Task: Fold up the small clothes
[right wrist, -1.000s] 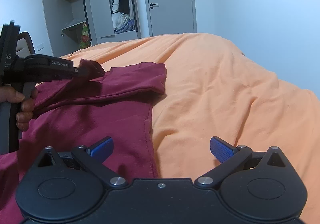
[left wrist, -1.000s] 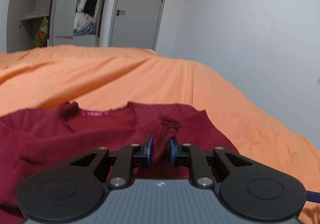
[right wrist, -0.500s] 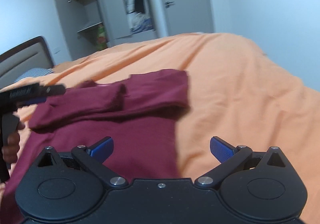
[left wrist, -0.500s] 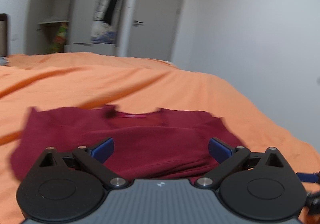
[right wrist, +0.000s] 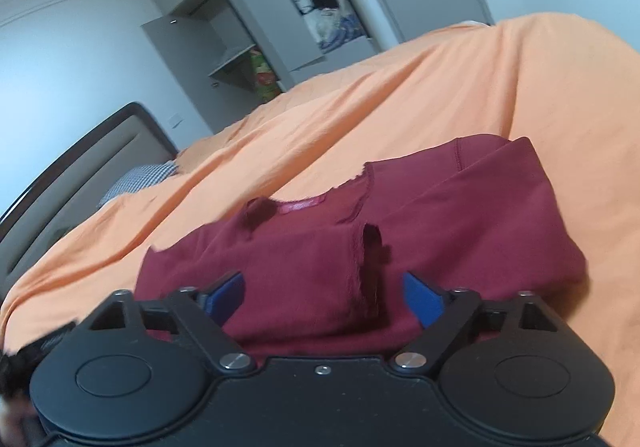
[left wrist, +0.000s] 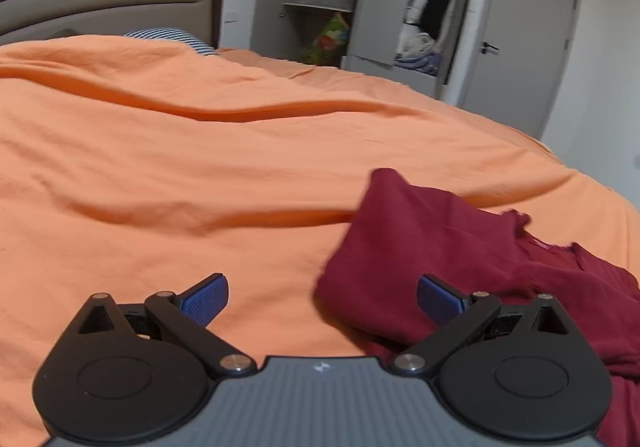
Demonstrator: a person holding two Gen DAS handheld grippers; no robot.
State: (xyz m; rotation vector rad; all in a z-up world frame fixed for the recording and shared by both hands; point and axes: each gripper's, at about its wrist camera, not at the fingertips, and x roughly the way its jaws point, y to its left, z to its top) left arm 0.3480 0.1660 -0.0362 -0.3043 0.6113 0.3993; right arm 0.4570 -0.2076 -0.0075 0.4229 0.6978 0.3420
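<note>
The dark red knit long-sleeved top (right wrist: 420, 231) lay on the orange bedspread (left wrist: 200, 167), both sleeves crossed in over the chest, the frayed neckline and pink label pointing toward the wardrobe end of the room. A second before, the left gripper (left wrist: 322, 297) was pinching a sleeve cuff over the chest; half a second before, it had already let go, and in this frame its blue pads stood wide apart with nothing between them, swung off to the side so that the top showed only at the right of the left wrist view. The right gripper (right wrist: 322, 297) had been gaping over the edge of the top and the bedspread; it had moved in over the folded sleeves, jaws wide, empty, one raw cuff edge sitting between the pads but not gripped. Judged from this, the sleeve fold was done and what remained was the body fold, probably hem up to the neckline. Behind were the dark-framed padded headboard (left wrist: 120, 3), a checked pillow (right wrist: 140, 179) and the open grey wardrobe (left wrist: 360, 7)
</note>
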